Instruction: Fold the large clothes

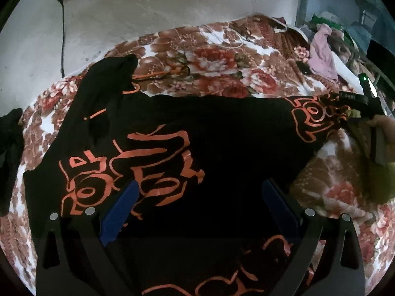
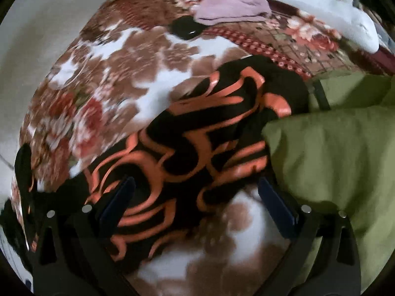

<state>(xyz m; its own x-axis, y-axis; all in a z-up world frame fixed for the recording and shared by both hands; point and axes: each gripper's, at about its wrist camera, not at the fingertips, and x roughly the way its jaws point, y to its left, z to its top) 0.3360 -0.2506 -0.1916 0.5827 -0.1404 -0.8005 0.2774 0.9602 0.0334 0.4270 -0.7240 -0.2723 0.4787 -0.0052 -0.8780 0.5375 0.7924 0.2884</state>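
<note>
Black garment point(image 1: 222, 133) with looping orange printed lettering, spread wide across a bed under a plush floral blanket point(image 1: 209, 64) in rust, red and white. Soft, matte cloth, mostly flat in the middle, rumpled at the far left where a sleeve or corner point(image 1: 108, 79) bunches up into a rounded peak.

Left gripper point(image 1: 198, 197) low over the near part of the garment, blue-padded fingers point(image 1: 121, 212) spread wide apart, nothing between them but the cloth lying beneath. No grasp visible.

Right gripper point(image 2: 196, 192) over the garment's other end, where the orange print is dense and the fabric lies in thick folds. Dark fingers point(image 2: 118, 202) likewise set wide apart, straddling the cloth; view blurred here, so possibly brushing the fabric, but not closed on it. Bare blanket pile showing between and below the fingers.

Olive-green cloth point(image 2: 333, 162), smooth and padded-looking, just beside the garment's end on the right. Further back on the bed: a crumpled lilac garment point(image 2: 232, 2), a small glossy black rounded object point(image 2: 186, 28) just beside it, and a pale blue-white folded fabric point(image 2: 345, 19). Rough whitewashed wall point(image 1: 172, 7) behind, with a thin black cable point(image 1: 63, 37) hanging down it.
</note>
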